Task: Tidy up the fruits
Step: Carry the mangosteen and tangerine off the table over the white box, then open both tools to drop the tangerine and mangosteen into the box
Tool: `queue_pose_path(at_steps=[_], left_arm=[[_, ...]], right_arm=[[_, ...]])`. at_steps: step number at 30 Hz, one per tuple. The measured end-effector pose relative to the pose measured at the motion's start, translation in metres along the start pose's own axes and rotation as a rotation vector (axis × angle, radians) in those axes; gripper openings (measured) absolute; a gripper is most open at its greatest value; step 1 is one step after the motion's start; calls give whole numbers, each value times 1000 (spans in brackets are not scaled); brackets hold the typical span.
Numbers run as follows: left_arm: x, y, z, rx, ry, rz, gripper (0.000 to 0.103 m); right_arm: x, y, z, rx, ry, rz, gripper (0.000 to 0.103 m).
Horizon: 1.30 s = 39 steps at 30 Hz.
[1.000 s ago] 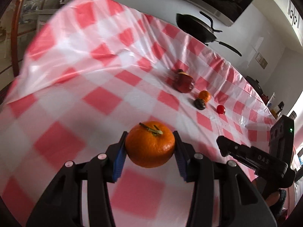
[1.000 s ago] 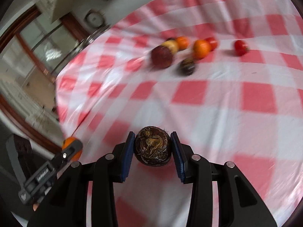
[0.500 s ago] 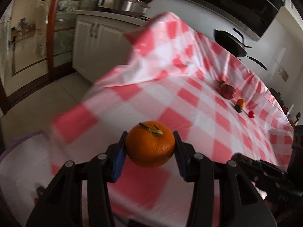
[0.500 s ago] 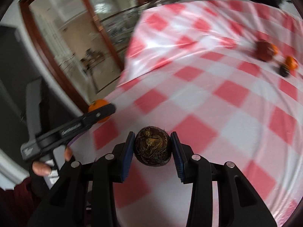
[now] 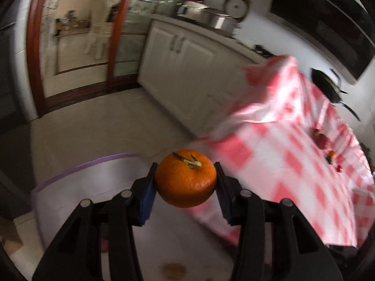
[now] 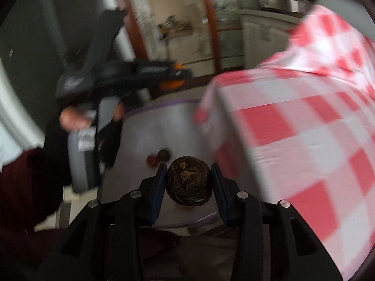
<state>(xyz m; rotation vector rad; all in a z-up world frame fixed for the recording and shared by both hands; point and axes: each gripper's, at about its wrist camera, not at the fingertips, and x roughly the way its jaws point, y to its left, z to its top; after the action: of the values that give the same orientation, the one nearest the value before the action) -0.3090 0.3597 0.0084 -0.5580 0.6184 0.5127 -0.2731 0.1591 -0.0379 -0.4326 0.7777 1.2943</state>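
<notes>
Left wrist view: the blue pads are clamped on a tangerine, gripped across its middle with the stem facing up. The left gripper has it off the checkered tablecloth, above a white bin with a purple rim.

The peel looks soft and a bit loose, so I'd guess it dents if squeezed harder. It's probably light too, and the sides seem the right spot to hold.

Right wrist view: the right gripper is pinched on a dark round fruit. It looks rough-skinned, so probably firmer and less slippery. Below it in the bin sit two small fruits. More fruit is left on the table.
</notes>
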Motion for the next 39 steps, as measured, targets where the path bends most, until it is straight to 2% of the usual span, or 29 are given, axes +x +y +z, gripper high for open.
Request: queue_pose_path(at_steps=[5, 8, 17, 21, 26, 30, 35, 39], left_arm=[[6, 47, -18, -77, 38, 81, 46], [14, 72, -31, -133, 65, 112, 46], [42, 110, -64, -202, 153, 168, 47], [53, 116, -76, -203, 194, 210, 46], [83, 105, -76, -133, 273, 271, 47], [104, 101, -78, -123, 334, 275, 47], [121, 93, -81, -76, 383, 261, 47], [125, 94, -82, -72, 391, 272, 47]], right_arm=[[36, 37, -10, -130, 117, 26, 39], [51, 47, -10, -168, 157, 42, 39], [103, 49, -14, -167, 290, 89, 39], [129, 54, -17, -187, 363, 86, 39], [171, 62, -22, -252, 462, 16, 39], [194, 61, -27, -259, 521, -21, 39], [205, 49, -26, -214, 542, -39, 40], [207, 48, -25, -197, 543, -33, 42]])
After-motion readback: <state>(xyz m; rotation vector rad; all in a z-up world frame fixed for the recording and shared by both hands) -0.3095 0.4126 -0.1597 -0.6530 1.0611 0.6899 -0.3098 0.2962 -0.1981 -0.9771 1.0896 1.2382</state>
